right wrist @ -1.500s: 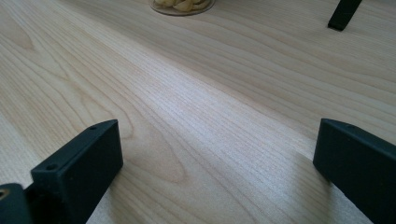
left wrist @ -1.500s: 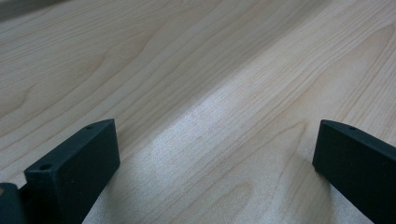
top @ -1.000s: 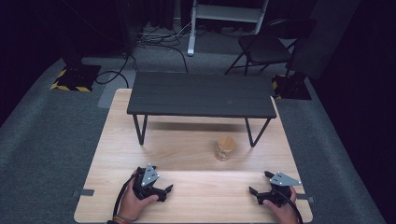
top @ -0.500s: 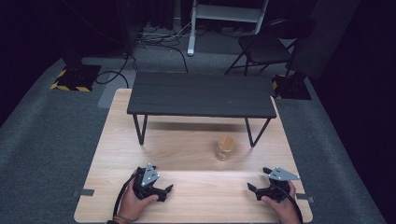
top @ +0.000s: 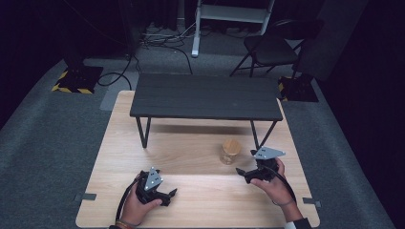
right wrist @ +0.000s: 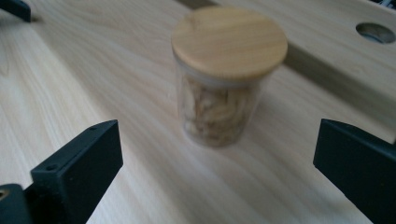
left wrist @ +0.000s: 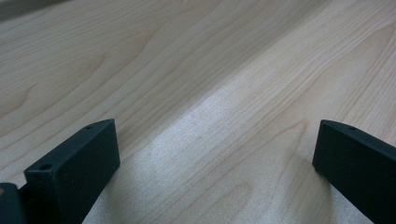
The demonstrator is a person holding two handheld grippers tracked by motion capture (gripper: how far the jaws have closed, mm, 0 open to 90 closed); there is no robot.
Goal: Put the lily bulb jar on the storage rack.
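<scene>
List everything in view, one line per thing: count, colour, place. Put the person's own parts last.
jar: one, clear with a light wooden lid, pale contents, upright on the wooden table beside the shelf's right front leg.
low shelf: one, black, standing on the far half of the table.
wooden table: one, light wood.
folding chair: one, dark, on the floor behind the table.
floor: grey carpet, with cables at the back.
left gripper: one, black, open, near edge at left, over bare wood.
right gripper: one, black, open, aimed at the jar, not touching it.
hands: two, each holding a gripper.

Black bench (top: 205, 97) on table (top: 191, 143); chair (top: 270, 47) beyond
</scene>
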